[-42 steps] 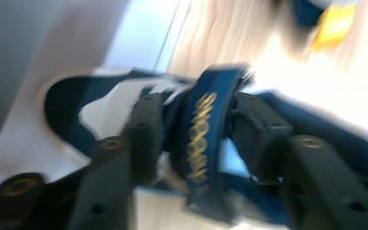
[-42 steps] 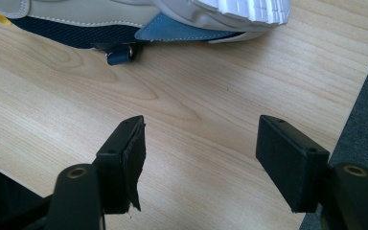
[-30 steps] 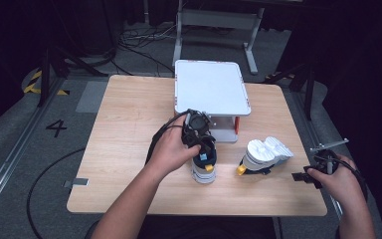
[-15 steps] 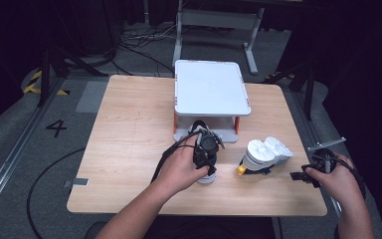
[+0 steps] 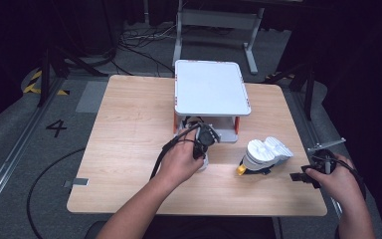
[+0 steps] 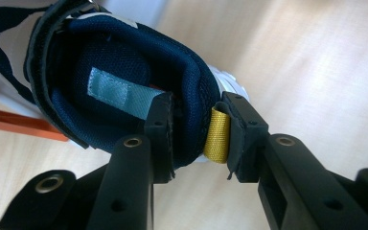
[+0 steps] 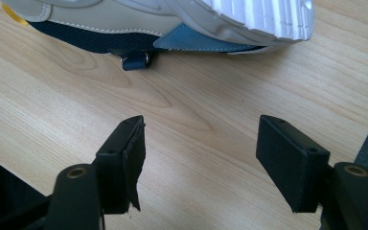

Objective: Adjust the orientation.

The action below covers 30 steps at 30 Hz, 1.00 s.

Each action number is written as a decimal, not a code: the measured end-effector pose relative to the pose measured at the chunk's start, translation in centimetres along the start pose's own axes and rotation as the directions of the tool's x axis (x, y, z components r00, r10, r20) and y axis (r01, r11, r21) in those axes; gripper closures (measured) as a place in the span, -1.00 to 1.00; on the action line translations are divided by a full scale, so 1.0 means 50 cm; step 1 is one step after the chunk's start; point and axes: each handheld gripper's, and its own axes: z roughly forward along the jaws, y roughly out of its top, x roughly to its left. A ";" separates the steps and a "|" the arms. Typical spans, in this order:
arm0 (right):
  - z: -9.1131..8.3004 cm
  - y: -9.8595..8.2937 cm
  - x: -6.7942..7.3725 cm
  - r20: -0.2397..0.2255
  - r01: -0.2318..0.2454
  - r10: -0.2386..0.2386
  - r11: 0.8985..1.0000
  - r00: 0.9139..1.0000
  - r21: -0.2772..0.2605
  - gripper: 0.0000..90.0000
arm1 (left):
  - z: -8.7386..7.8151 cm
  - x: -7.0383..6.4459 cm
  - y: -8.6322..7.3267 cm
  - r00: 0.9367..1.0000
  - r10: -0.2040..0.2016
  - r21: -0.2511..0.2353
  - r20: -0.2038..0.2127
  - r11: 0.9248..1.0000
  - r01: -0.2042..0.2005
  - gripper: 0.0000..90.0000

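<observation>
A navy and white shoe [image 6: 124, 72] hangs from my left gripper [image 6: 196, 134], whose jaws are shut on its heel collar beside the gold pull tab [image 6: 218, 134]. In the high view that left gripper [image 5: 205, 137] is at the front edge of the white-topped rack [image 5: 211, 87], and a bit of the held shoe [image 5: 202, 162] shows under the hand. A second shoe [image 5: 266, 154] lies on its side right of it, white sole up. My right gripper [image 5: 311, 173] rests near the table's right edge. The right gripper [image 7: 199, 158] is open and holds nothing, a short way from that second shoe [image 7: 172, 19].
The wooden table [image 5: 129, 129] has bare room on its left half and along the front. The rack stands on orange legs [image 5: 237, 124] with a low gap beneath its top. Cables and a metal stand [image 5: 214, 20] sit on the floor beyond the table.
My left gripper has carried the shoe away from the front of the table, up to the rack's front edge. The right gripper and the second shoe have stayed put.
</observation>
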 end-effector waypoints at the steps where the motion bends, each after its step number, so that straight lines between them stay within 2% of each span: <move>1: 0.001 0.000 0.000 -0.001 0.000 0.000 1.000 1.000 0.002 -0.22 | 0.005 0.007 0.000 1.000 -0.009 0.013 -0.006 1.000 0.009 0.43; 2: 0.002 -0.001 0.000 -0.001 0.001 -0.001 1.000 1.000 0.004 -0.23 | 0.007 0.011 -0.001 1.000 -0.019 0.007 0.000 1.000 0.019 0.36; 3: 0.002 -0.001 0.000 -0.001 0.002 -0.002 1.000 1.000 0.005 -0.23 | 0.009 0.016 -0.003 0.999 -0.027 -0.003 0.027 1.000 0.027 0.34; 6: 0.001 -0.003 -0.001 0.000 -0.002 0.002 1.000 1.000 0.004 -0.23 | -0.001 0.015 -0.009 0.996 -0.058 -0.050 0.066 0.997 0.062 0.06; 9: -0.002 -0.003 -0.002 0.003 -0.006 0.006 1.000 1.000 -0.001 -0.23 | -0.039 0.004 -0.019 0.987 -0.121 -0.094 0.104 0.987 0.131 -0.11; 10: -0.003 -0.002 -0.002 0.003 -0.002 0.002 1.000 1.000 -0.003 -0.23 | -0.049 0.000 -0.023 0.984 -0.133 -0.096 0.116 0.985 0.144 -0.11; 12: -0.005 0.001 -0.001 0.001 0.003 -0.003 1.000 1.000 -0.007 -0.23 | -0.076 -0.011 -0.037 0.971 -0.173 -0.081 0.168 0.979 0.189 0.02; 13: -0.005 0.002 -0.001 0.002 0.006 -0.006 1.000 1.000 -0.011 -0.23 | -0.085 -0.015 -0.045 0.963 -0.183 -0.061 0.195 0.978 0.198 0.09; 14: -0.005 0.004 0.000 0.002 0.005 -0.005 1.000 1.000 -0.011 -0.23 | -0.090 -0.019 -0.052 0.959 -0.191 -0.048 0.210 0.977 0.206 0.17; 15: -0.005 0.004 0.000 0.002 0.005 -0.005 1.000 1.000 -0.011 -0.23 | -0.090 -0.019 -0.052 0.959 -0.191 -0.048 0.210 0.977 0.206 0.25; 16: -0.005 0.005 0.000 0.001 0.009 -0.009 1.000 1.000 -0.011 -0.23 | -0.092 -0.022 -0.060 0.953 -0.205 -0.020 0.223 0.977 0.215 0.25; 17: -0.002 0.010 0.001 -0.001 0.014 -0.014 1.000 1.000 -0.009 -0.23 | -0.081 -0.023 -0.067 0.948 -0.217 0.013 0.232 0.975 0.220 0.44; 18: -0.002 0.010 0.001 -0.001 0.014 -0.014 1.000 1.000 -0.009 -0.23 | -0.081 -0.023 -0.067 0.948 -0.217 0.013 0.232 0.975 0.220 0.50; 19: -0.001 0.012 0.002 -0.002 0.015 -0.015 1.000 1.000 -0.007 -0.23 | -0.065 -0.022 -0.070 0.941 -0.236 0.026 0.244 0.971 0.237 0.50; 21: 0.001 0.017 0.005 -0.005 0.025 -0.025 1.000 1.000 -0.007 -0.23 | -0.037 -0.016 -0.073 0.932 -0.248 0.024 0.264 0.968 0.250 0.58; 23: 0.001 0.020 0.007 -0.008 0.027 -0.027 1.000 1.000 -0.012 -0.23 | -0.009 -0.010 -0.073 0.920 -0.263 0.018 0.292 0.963 0.270 0.62; 24: 0.001 0.020 0.007 -0.007 0.027 -0.027 1.000 1.000 -0.013 -0.23 | 0.002 -0.007 -0.073 0.913 -0.278 0.015 0.297 0.958 0.287 0.62; 25: 0.001 0.020 0.005 -0.008 0.027 -0.027 1.000 1.000 -0.012 -0.23 | 0.010 -0.005 -0.073 0.915 -0.286 0.017 0.285 0.956 0.294 0.66; 26: 0.001 0.019 0.004 -0.007 0.025 -0.026 1.000 1.000 -0.014 -0.23 | 0.014 -0.002 -0.072 0.920 -0.286 0.015 0.268 0.956 0.293 0.67; 29: -0.001 0.016 0.001 -0.004 0.019 -0.019 1.000 1.000 -0.015 -0.24 | 0.019 0.008 -0.074 0.933 -0.301 -0.014 0.196 0.951 0.309 0.72; 30: -0.001 0.015 -0.001 -0.002 0.022 -0.022 1.000 1.000 -0.017 -0.23 | 0.019 0.013 -0.075 0.932 -0.307 -0.025 0.195 0.948 0.317 0.78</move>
